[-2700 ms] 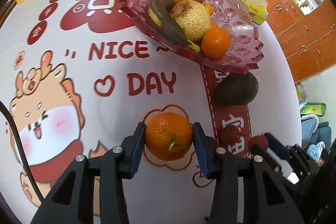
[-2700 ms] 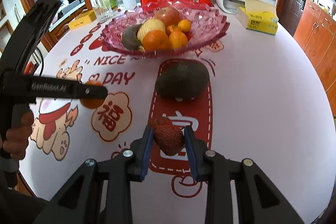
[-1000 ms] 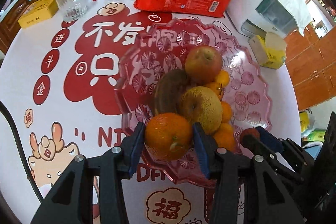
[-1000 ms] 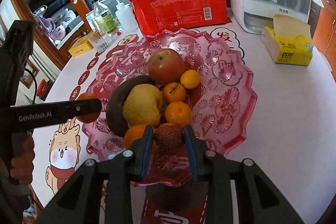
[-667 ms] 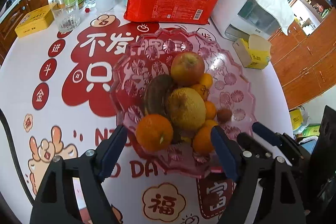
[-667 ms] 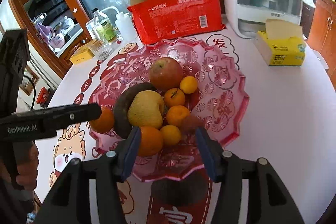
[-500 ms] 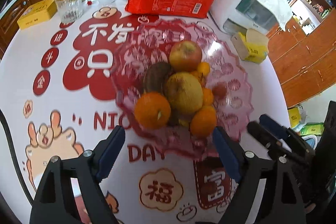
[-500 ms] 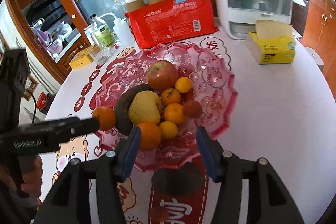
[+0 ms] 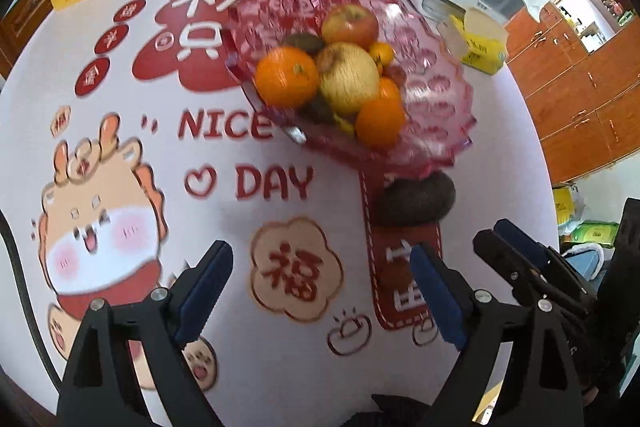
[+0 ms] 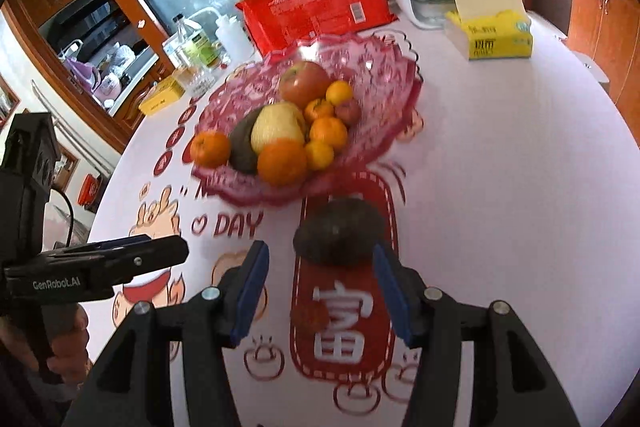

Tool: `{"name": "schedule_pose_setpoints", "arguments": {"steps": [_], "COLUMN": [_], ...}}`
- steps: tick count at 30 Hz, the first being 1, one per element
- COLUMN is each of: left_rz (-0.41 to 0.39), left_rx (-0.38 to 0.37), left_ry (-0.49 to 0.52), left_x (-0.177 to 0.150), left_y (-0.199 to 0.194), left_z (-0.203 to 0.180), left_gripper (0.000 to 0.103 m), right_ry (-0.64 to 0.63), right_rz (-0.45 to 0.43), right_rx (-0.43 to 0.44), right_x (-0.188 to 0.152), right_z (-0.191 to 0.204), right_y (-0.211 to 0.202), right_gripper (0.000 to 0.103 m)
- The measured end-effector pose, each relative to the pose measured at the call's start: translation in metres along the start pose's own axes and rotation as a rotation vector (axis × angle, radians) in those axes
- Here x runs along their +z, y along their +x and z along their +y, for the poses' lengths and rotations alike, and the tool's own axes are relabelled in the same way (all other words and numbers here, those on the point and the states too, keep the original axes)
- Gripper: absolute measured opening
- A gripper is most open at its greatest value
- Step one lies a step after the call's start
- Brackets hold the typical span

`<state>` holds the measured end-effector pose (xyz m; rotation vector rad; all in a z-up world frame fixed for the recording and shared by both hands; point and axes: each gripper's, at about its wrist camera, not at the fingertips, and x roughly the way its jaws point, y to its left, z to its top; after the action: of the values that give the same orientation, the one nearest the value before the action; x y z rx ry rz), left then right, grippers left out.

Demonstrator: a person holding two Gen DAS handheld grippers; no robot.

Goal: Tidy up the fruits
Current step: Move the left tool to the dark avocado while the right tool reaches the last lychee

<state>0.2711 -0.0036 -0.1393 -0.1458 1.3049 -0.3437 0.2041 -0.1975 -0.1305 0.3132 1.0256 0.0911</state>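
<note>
Left wrist view: the pink glass fruit bowl [image 9: 436, 107] sits well ahead of the left gripper [image 9: 320, 291], loaded with a large orange [image 9: 287, 77] at its near-left rim, a yellow pear [image 9: 349, 77], a red apple [image 9: 350, 25] behind it and another orange [image 9: 380, 125] at the near edge. A dark avocado [image 9: 414, 199] lies on the bench [image 9: 120, 131] just in front of the bowl, ahead and to the right of the jaws. The left jaws have just been opening and stand released, spread wide, with only the printed cloth between them (the round red-character motif shows in the gap). The right gripper [image 9: 516, 251] pokes in at the right edge. Open cloth stretches to the left over the cartoon print; the bench's curved edge runs close on the right.

Right wrist view: the avocado [image 10: 339, 231] lies just ahead of the right gripper [image 10: 320, 291], roughly centred between the blue pads but beyond their tips, not touched. A small reddish fruit [image 10: 310, 315], blurred, lies on the red banner nearer the camera, between the fingers. These jaws have also just been opening and are released, holding nothing. The bowl [image 10: 384, 87] is behind the avocado, a lychee-like fruit [image 10: 348, 111] among its small oranges. The left gripper [image 10: 132, 255] reaches in from the left, a hand [image 10: 60, 339] on its grip. Bare bench lies open to the right, as far as the yellow tissue box [image 10: 492, 35].
</note>
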Motion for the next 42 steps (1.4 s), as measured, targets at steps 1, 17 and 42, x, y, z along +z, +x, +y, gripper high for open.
{"name": "schedule_pose_setpoints", "arguments": {"steps": [1,17,42], "left_rz": [0.004,0.033,0.1], "left_rx": [-0.004,0.009,-0.168], "left_ry": [-0.001,-0.037,0.087], "left_x": [-0.003,-0.021,0.026], "left_y": [0.0,0.011,0.085], "left_z": [-0.002,-0.036,-0.059], "left_gripper": [0.09,0.09,0.098], "right_ry": [-0.004,-0.178,-0.288], "right_rz": [0.004,0.042,-0.01], "right_rx": [0.003,0.056,0.057], "right_x": [-0.004,-0.044,-0.077], "right_z": [0.0,-0.024,0.006], "right_y": [-0.002,-0.003,0.047], "right_gripper": [0.055,0.056,0.055]}}
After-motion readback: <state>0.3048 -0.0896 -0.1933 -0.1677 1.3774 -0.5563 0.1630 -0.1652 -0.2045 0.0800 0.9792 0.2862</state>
